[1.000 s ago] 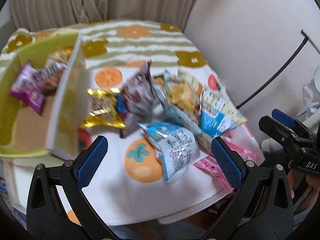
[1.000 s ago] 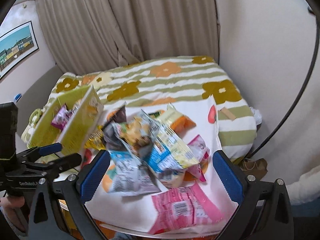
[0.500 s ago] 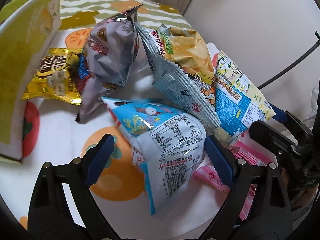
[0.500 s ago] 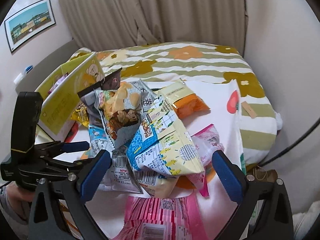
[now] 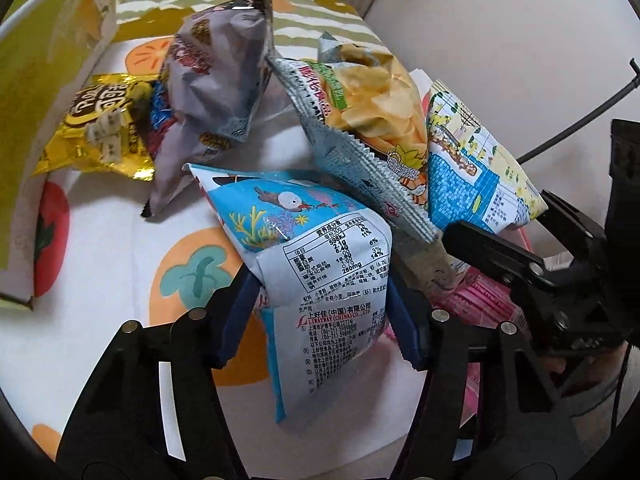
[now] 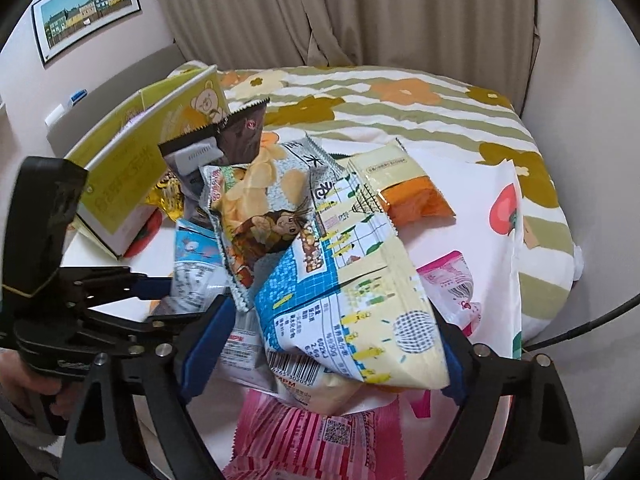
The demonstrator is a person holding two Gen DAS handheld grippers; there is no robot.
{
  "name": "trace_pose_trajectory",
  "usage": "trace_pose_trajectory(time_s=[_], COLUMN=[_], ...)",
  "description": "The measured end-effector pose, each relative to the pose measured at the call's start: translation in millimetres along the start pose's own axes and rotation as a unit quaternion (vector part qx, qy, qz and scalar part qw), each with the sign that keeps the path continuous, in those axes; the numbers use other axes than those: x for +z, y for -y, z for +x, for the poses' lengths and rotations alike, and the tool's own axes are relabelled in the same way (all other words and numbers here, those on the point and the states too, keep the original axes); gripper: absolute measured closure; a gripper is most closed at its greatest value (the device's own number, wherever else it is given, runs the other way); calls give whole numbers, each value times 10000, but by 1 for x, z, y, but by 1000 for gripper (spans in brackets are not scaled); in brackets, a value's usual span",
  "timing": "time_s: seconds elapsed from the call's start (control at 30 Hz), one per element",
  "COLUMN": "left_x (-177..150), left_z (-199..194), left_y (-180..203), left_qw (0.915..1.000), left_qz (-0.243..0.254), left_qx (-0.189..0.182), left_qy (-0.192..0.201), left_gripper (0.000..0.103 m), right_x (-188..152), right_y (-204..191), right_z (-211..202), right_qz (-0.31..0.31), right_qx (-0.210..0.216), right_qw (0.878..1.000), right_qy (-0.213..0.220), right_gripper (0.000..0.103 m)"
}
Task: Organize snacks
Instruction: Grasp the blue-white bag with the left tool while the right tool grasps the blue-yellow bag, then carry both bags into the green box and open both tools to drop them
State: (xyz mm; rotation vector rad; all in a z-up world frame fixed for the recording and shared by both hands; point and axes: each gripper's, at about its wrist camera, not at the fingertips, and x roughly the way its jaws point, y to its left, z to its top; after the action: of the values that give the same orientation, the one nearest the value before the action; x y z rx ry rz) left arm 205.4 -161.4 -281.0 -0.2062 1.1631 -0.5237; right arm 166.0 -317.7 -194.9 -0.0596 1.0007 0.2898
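1. Beige curtains (image 6: 360, 12) are hanging behind a bed with a green-striped, flower-printed cover (image 6: 400, 92), and a framed landscape picture (image 6: 86, 4) is hanging on the wall at ten o'clock in the right wrist view.
2. Lying over the counter is a white cloth printed with orange fruit (image 5: 120, 248), and a heap of snack packets is resting on it.
3. At nine o'clock of the heap, a yellow-green cardboard box with a bear print (image 6: 160, 144) is standing open.
4. The left hand-held gripper (image 5: 320, 312) is closing its jaws, and its blue pads are pinching the light-blue and white foil snack bag with a sea-creature print (image 5: 316, 252), which is sitting at the six o'clock edge of the heap.
5. The right hand-held gripper (image 6: 324, 344) is closing too, its jaws straddling the pale-yellow and blue snack bag with a grid pattern (image 6: 352, 300); whether the pads are pressing it, I cannot tell.
6. A silver chip bag (image 5: 360, 120) is leaning at the heap's centre, a grey-purple bag (image 5: 216, 88) is standing at eleven o'clock, and a gold foil packet (image 5: 96, 128) is lying at nine o'clock.
7. A pink striped packet (image 6: 320, 436) is lying at six o'clock under the right jaws.
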Motion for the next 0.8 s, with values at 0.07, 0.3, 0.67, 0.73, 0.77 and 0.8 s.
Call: trace_pose_trajectory(time_s=[0.07,0.3,0.67,0.73,0.77,0.8], left_x=[-1,3,8,3,2,-3], left_z=[-4,-13,-38,-46,-50,-56], left_y=[-4,-6,-10,-11,-9,-8], left_qw=[10000,9999,9991,9989,9988,9988], left_qz=[-44,-2,29,30,28,31], left_qx=[5,144,406,435,443,449], left_qy=[-6,-31,107,161,182,207], left_gripper=[45,45,45,45,45,45], right_x=[0,-2,-2,1,2,3], right_y=[1,-1,4,8,10,11], right_z=[5,17,-2,-9,-12,-16], right_qz=[1,-15,330,480,536,592], right_qx=[6,59,150,227,241,260], right_qw=[10000,9997,9992,9983,9979,9974], right_qy=[-81,-248,148,237,277,311], right_gripper=[16,22,46,46,46,47])
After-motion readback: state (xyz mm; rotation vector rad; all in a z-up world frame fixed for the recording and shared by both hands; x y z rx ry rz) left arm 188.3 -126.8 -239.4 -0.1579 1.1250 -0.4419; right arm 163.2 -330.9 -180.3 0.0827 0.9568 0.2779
